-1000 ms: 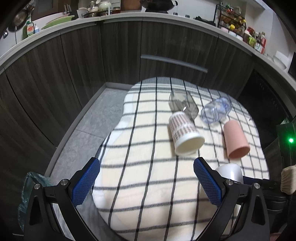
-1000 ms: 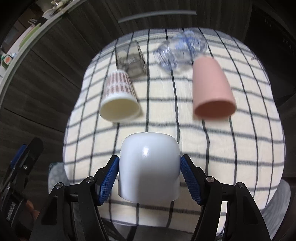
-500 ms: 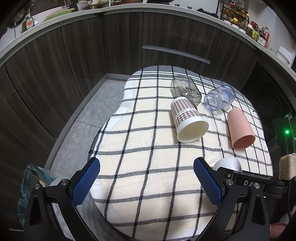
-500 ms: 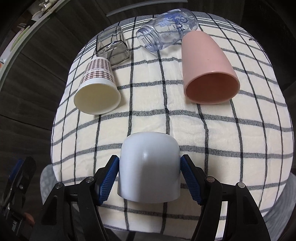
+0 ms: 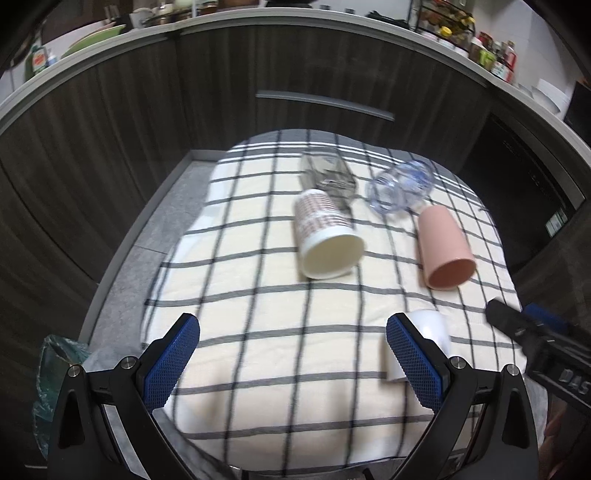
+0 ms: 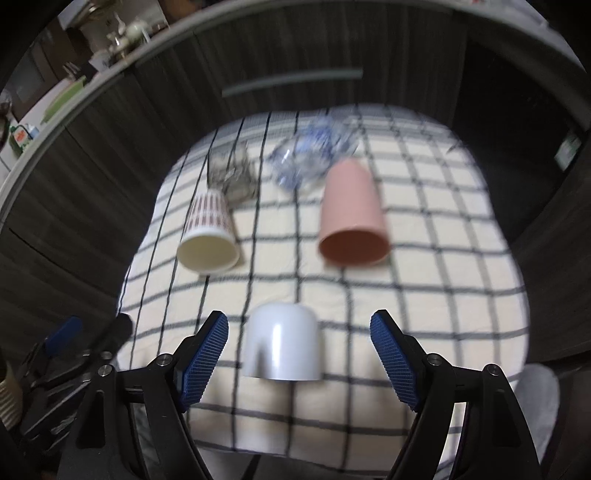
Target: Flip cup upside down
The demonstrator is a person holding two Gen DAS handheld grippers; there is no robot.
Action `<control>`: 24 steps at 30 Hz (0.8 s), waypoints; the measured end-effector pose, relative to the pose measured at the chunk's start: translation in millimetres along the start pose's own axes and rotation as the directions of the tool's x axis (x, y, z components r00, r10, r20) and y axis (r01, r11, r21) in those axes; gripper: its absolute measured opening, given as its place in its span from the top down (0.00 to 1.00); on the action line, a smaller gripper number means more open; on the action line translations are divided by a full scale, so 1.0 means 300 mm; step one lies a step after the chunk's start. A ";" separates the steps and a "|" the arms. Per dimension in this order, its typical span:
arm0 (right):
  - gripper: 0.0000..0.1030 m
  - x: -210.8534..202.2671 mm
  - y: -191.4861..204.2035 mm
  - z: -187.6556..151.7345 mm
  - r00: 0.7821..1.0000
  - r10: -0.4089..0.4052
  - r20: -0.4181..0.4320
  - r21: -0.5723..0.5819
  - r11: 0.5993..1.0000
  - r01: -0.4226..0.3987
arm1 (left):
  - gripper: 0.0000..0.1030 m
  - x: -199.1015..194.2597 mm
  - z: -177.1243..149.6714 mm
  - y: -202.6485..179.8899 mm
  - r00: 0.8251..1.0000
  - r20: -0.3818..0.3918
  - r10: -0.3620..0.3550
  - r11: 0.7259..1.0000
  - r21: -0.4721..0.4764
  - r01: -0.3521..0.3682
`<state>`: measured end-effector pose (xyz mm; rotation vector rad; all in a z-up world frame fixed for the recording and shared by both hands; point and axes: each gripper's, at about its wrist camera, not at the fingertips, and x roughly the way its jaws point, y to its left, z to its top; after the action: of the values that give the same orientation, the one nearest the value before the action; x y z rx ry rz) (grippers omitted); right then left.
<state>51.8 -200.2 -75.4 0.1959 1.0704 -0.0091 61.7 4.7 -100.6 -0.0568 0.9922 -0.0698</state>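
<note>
The white cup (image 6: 281, 341) stands upside down on the checked bench (image 6: 424, 258), between the right tool's (image 6: 298, 350) wide-spread fingers, touching neither. The left wrist view shows only part of it behind the left tool's (image 5: 293, 360) wide-open right finger. Farther back lie a pink cup (image 6: 352, 218), patterned cup (image 6: 208, 232), a glass (image 5: 328, 175) and clear bottle (image 5: 400, 186).

Home kitchen — dark wood cabinets (image 5: 221, 110), cluttered countertop (image 5: 332, 27), spice rack (image 5: 447, 22).

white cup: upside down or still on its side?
Upside down. The white cup stands with its rounded closed base up and rim on the checked cloth, free between the open right gripper.
</note>
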 end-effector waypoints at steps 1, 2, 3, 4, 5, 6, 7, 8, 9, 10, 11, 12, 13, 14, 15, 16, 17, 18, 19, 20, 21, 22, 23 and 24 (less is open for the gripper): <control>0.23 -0.025 -0.011 0.001 0.999 -0.016 0.031 -0.003 1.000 0.016 | 0.00 0.005 0.001 -0.025 1.000 -0.007 -0.007 1.000 0.010 0.007; 0.23 -0.047 -0.023 -0.001 0.998 -0.030 0.055 -0.003 1.000 0.031 | 0.00 0.006 -0.001 -0.043 1.000 -0.011 -0.010 1.000 0.018 0.011; 0.23 -0.074 -0.042 0.000 0.995 -0.049 0.088 -0.002 0.999 0.049 | 0.00 0.009 0.000 -0.062 1.000 -0.013 -0.010 1.000 0.026 0.010; 0.23 -0.093 -0.055 0.000 0.992 -0.062 0.111 -0.001 0.998 0.062 | 0.00 0.011 0.001 -0.080 1.000 -0.015 -0.008 0.999 0.035 0.008; 0.23 -0.109 -0.064 0.001 0.988 -0.077 0.134 0.000 0.997 0.078 | 0.00 0.015 0.003 -0.101 1.000 -0.020 -0.007 0.999 0.044 0.007; 0.23 -0.125 -0.078 0.002 0.983 -0.094 0.159 0.002 0.996 0.095 | 0.00 0.022 0.006 -0.124 1.000 -0.029 -0.003 0.998 0.056 0.005; 0.23 -0.138 -0.090 0.002 0.978 -0.107 0.181 0.005 0.994 0.108 | 0.00 0.028 0.008 -0.141 0.999 -0.037 -0.001 0.998 0.063 0.003; 0.23 -0.149 -0.101 0.004 0.973 -0.117 0.201 0.009 0.993 0.118 | 0.00 0.038 0.013 -0.162 0.999 -0.050 -0.001 0.997 0.072 0.004; 0.23 -0.160 -0.112 0.004 0.968 -0.126 0.217 0.012 0.992 0.126 | 0.00 0.047 0.017 -0.179 0.998 -0.061 -0.001 0.997 0.078 0.006; 0.23 -0.172 -0.123 0.003 0.963 -0.133 0.234 0.016 0.991 0.133 | 0.00 0.054 0.020 -0.192 0.997 -0.071 0.002 0.996 0.084 0.004; 0.23 -0.181 -0.132 0.003 0.958 -0.141 0.250 0.018 0.990 0.141 | 0.00 0.065 0.024 -0.209 0.996 -0.084 0.009 0.996 0.093 -0.001; 0.23 -0.192 -0.143 0.000 0.951 -0.152 0.269 0.021 0.988 0.152 | 0.00 0.076 0.030 -0.228 0.995 -0.096 0.014 0.995 0.103 -0.004; 0.23 -0.199 -0.150 0.000 0.946 -0.158 0.283 0.021 0.987 0.159 | 0.00 0.084 0.034 -0.242 0.994 -0.104 0.015 0.994 0.109 -0.004; 0.23 -0.205 -0.155 -0.004 0.941 -0.164 0.296 0.020 0.986 0.165 | 0.00 0.095 0.038 -0.264 0.993 -0.114 0.017 0.993 0.119 -0.004; 0.23 -0.212 -0.163 -0.006 0.935 -0.170 0.312 0.018 0.985 0.173 | 0.00 0.105 0.040 -0.281 0.992 -0.123 0.020 0.992 0.126 -0.004; 0.23 -0.217 -0.170 -0.009 0.929 -0.175 0.325 0.017 0.984 0.180 | 0.00 0.115 0.044 -0.298 0.991 -0.133 0.022 0.991 0.133 -0.004; 0.23 -0.218 -0.175 -0.010 0.924 -0.181 0.338 0.015 0.982 0.186 | 0.00 0.127 0.046 -0.315 0.989 -0.146 0.023 0.990 0.139 -0.002; 0.23 -0.219 -0.181 -0.010 0.919 -0.183 0.350 0.013 0.982 0.190 | 0.00 0.134 0.049 -0.327 0.988 -0.153 0.025 0.990 0.141 -0.003; 0.23 -0.217 -0.187 -0.009 0.914 -0.185 0.360 0.011 0.981 0.194 | 0.00 0.148 0.050 -0.342 0.986 -0.166 0.030 0.990 0.143 -0.006; 0.23 -0.215 -0.189 -0.008 0.911 -0.188 0.367 0.009 0.980 0.199 | 0.00 0.156 0.052 -0.351 0.984 -0.174 0.032 0.989 0.145 -0.007; 0.23 -0.210 -0.198 -0.005 0.907 -0.192 0.375 0.008 0.979 0.204 | 0.00 0.171 0.052 -0.364 0.981 -0.189 0.033 0.989 0.148 -0.005; 0.23 -0.208 -0.205 -0.003 0.905 -0.194 0.380 0.009 0.979 0.206 | 0.00 0.183 0.053 -0.371 0.979 -0.202 0.035 0.988 0.151 -0.004; 0.23 -0.207 -0.213 -0.001 0.902 -0.197 0.384 0.012 0.978 0.208 | 0.00 0.203 0.051 -0.381 0.973 -0.227 0.035 0.988 0.153 0.000; 0.23 -0.201 -0.222 0.004 0.900 -0.200 0.386 0.018 0.978 0.210 | 0.00 0.218 0.050 -0.387 0.969 -0.247 0.030 0.989 0.150 0.008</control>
<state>17.0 -271.0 -32.6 0.0538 0.6907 -0.2176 106.1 -116.3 -137.7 0.0983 1.2354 -0.1443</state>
